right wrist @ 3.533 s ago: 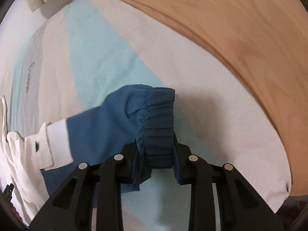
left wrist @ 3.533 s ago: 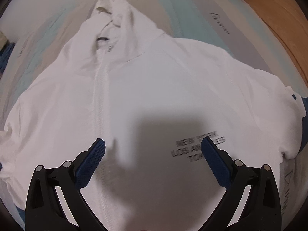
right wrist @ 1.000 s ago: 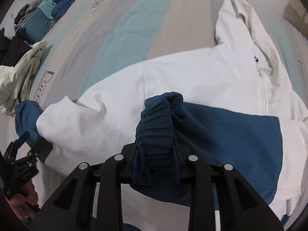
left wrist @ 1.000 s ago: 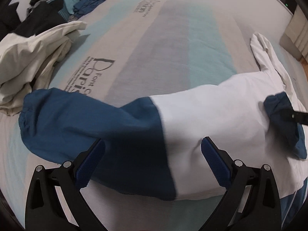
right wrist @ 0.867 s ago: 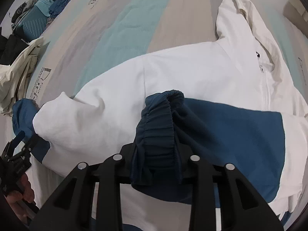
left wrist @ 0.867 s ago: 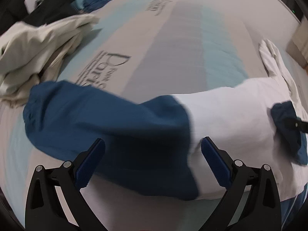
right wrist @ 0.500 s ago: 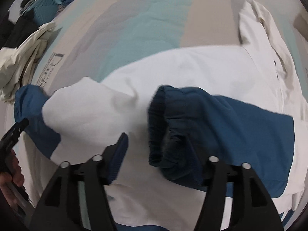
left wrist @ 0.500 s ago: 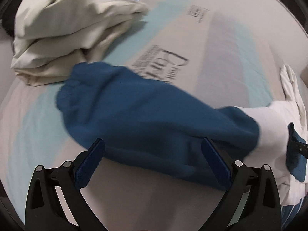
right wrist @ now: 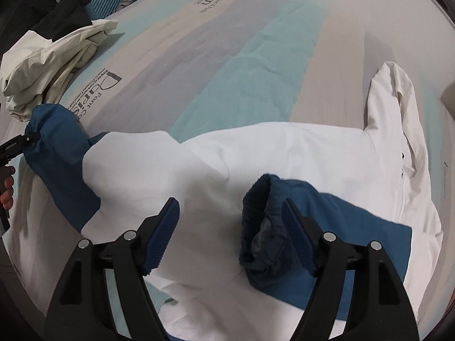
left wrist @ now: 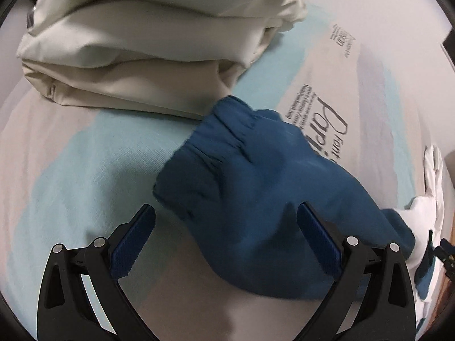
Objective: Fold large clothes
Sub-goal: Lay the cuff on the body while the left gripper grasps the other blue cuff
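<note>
A white hooded jacket [right wrist: 284, 153] with blue sleeves lies spread on the bed, its hood [right wrist: 392, 99] to the right. Its right blue cuff [right wrist: 261, 221] rests folded across the white body, between the opening jaws of my right gripper [right wrist: 230, 236]; the cuff leans on the right pad only, with a wide gap to the left pad. The other blue sleeve [left wrist: 256, 184] stretches out over the bedspread, its gathered cuff [left wrist: 227, 130] just ahead of my left gripper [left wrist: 226, 241], which stands open over the sleeve. In the right wrist view that sleeve [right wrist: 57, 147] lies far left, beside the left gripper [right wrist: 14, 145].
A crumpled beige garment pile [left wrist: 142, 56] lies right behind the left cuff. The striped bedspread [right wrist: 256, 56] carries printed lettering. A teal suitcase [right wrist: 99, 0] and dark clothes [right wrist: 57, 14] sit at the far corner. A hand [right wrist: 5, 190] shows at the left edge.
My right gripper opened and let the blue cuff drop onto the white body. My left gripper slid along the other sleeve from the white part out to its cuff, still open.
</note>
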{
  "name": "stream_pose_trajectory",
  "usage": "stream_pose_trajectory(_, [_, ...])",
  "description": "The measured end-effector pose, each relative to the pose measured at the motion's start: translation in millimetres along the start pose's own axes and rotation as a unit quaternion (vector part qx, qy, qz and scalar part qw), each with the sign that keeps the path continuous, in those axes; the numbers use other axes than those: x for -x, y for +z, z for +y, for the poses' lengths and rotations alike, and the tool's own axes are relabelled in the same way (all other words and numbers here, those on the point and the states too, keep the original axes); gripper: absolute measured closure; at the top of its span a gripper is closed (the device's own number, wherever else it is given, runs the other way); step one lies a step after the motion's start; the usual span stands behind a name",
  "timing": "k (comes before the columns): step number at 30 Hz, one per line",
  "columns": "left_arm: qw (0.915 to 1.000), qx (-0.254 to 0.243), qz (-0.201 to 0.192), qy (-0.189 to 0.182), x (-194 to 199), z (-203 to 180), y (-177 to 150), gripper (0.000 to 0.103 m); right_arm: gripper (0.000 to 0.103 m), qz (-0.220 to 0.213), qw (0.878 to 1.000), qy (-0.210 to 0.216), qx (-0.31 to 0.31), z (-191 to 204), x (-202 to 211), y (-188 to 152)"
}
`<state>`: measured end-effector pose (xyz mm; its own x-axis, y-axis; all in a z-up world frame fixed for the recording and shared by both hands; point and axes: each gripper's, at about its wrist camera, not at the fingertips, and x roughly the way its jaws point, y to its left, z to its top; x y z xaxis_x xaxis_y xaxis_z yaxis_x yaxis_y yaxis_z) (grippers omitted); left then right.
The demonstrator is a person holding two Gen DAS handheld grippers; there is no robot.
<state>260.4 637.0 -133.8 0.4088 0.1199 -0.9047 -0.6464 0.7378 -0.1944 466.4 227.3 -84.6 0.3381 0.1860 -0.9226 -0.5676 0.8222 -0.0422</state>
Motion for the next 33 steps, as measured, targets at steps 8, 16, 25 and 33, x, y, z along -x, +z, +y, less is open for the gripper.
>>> stream_pose_trajectory(8, [0.9994,-0.023,0.002,0.027,-12.4,-6.5,3.8,0.036,0.032,0.006,1.000,-0.009,-0.022,-17.9,-15.9,2.2])
stream_pose_trajectory(16, [0.9981,-0.042,-0.011,0.043,-14.4,-22.7,-1.1,0.082,0.028,0.007,0.999,-0.010,-0.046,-40.7,-25.7,-10.8])
stream_pose_trajectory(25, [0.9962,-0.068,-0.021,0.050,11.8,-72.9,-8.5,0.090,0.021,0.002,0.997,-0.016,-0.079,-68.7,-20.9,-23.1])
stream_pose_trajectory(33, [0.9921,-0.118,-0.022,0.038,34.2,-144.7,-27.6,0.091,0.012,-0.013,0.994,-0.023,-0.108,-95.7,-12.9,-34.7])
